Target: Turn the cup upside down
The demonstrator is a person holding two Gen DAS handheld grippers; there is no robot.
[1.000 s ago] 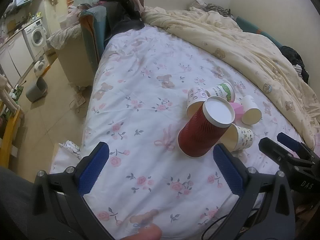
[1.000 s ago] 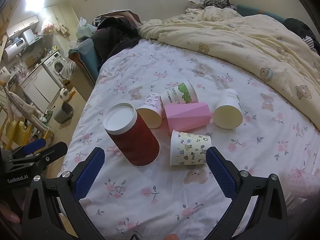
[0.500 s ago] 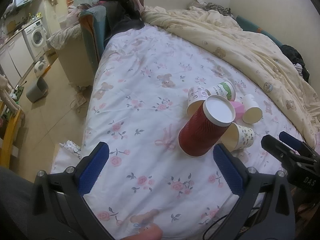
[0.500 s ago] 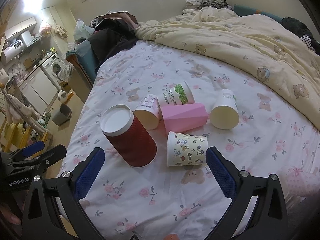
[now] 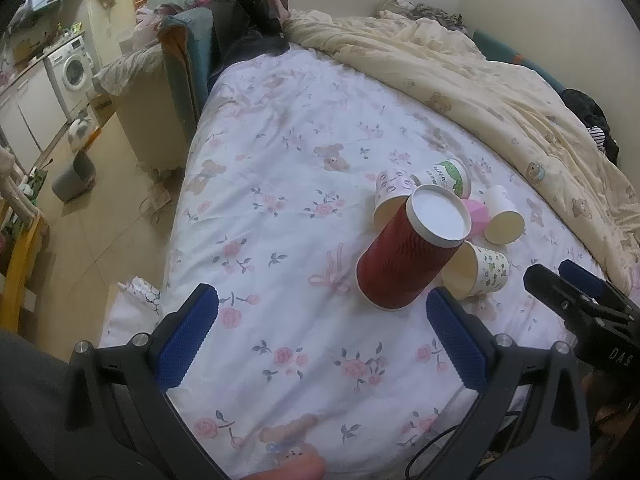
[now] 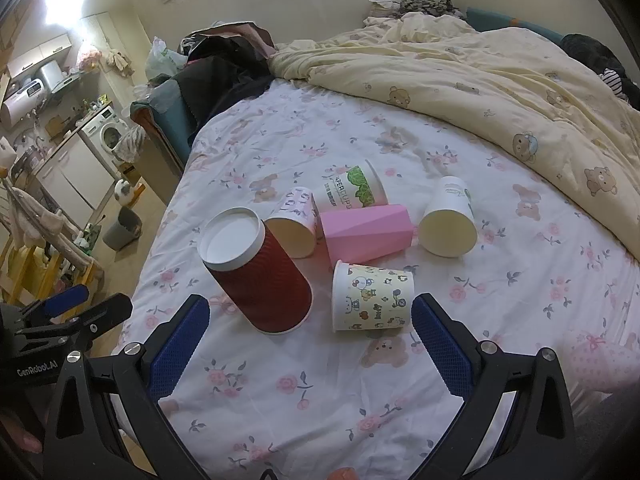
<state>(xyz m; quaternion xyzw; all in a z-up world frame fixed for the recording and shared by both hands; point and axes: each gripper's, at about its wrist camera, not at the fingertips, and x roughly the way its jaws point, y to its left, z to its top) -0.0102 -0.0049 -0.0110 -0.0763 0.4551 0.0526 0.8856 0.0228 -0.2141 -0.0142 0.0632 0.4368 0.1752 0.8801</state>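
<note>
Red cup (image 6: 256,276) stands inverted on the bedsheet (image 6: 320,392); left tongs (image 5: 320,336) and right tongs (image 6: 310,344) hover spread, empty.

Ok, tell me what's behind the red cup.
Behind the red cup lies a purple-print cup, mouth toward the camera, its lower side covered. Farther back lies a green-leaf cup.

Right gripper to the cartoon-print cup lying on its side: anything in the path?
Nothing visible. The cartoon-print cup lies just ahead of the open right gripper, only bare bedsheet between them. The red cup, already upside down, stands close on its left, apparently not touching it.
</note>
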